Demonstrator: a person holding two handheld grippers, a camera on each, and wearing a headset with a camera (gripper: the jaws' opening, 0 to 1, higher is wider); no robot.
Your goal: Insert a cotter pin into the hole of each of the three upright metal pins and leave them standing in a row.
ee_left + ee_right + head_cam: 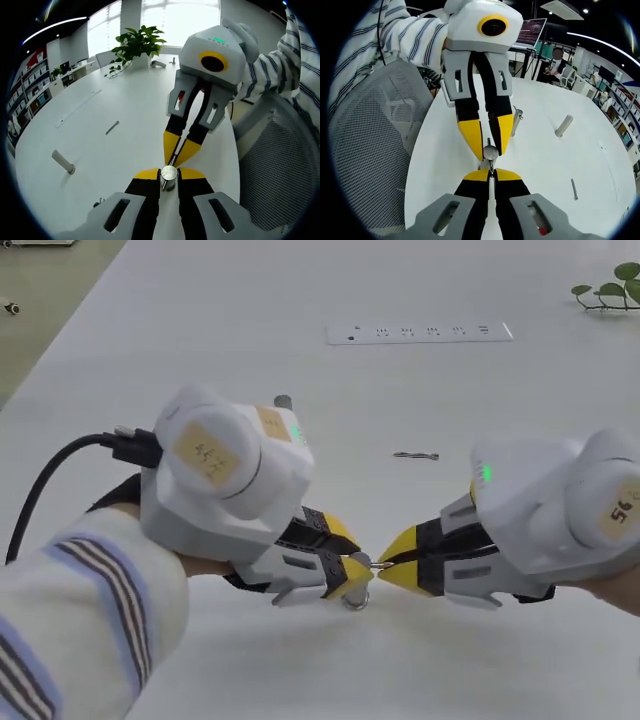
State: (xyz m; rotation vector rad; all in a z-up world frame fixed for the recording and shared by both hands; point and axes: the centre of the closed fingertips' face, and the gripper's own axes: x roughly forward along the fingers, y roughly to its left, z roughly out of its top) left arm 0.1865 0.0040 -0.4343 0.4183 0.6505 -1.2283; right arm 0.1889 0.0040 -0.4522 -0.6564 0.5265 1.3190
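Tools meet: left tool [350, 560] clamped on metal pin [168, 175], right tool [393, 565] on cotter pin [381, 564].

Upright silver metal pin [169, 175] touches a cotter pin [381, 565]; spare cotter pin [416, 455] lies flat.

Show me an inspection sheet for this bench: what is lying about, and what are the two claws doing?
Surface: white table, looks clean.
Job's things: held metal pin, clamped in the left claw; held cotter pin, its tip against that pin; second metal pin and third metal pin, apart on the table; spare cotter pin, lying loose.
Clutter: power strip, far side of the table.
Grippers: left claw, shut on the held metal pin; right claw, shut on the held cotter pin; their tips almost meet.
Cables: black cable, plugged into the left claw's housing.
Surroundings: potted plant, mesh chair, office shelves.
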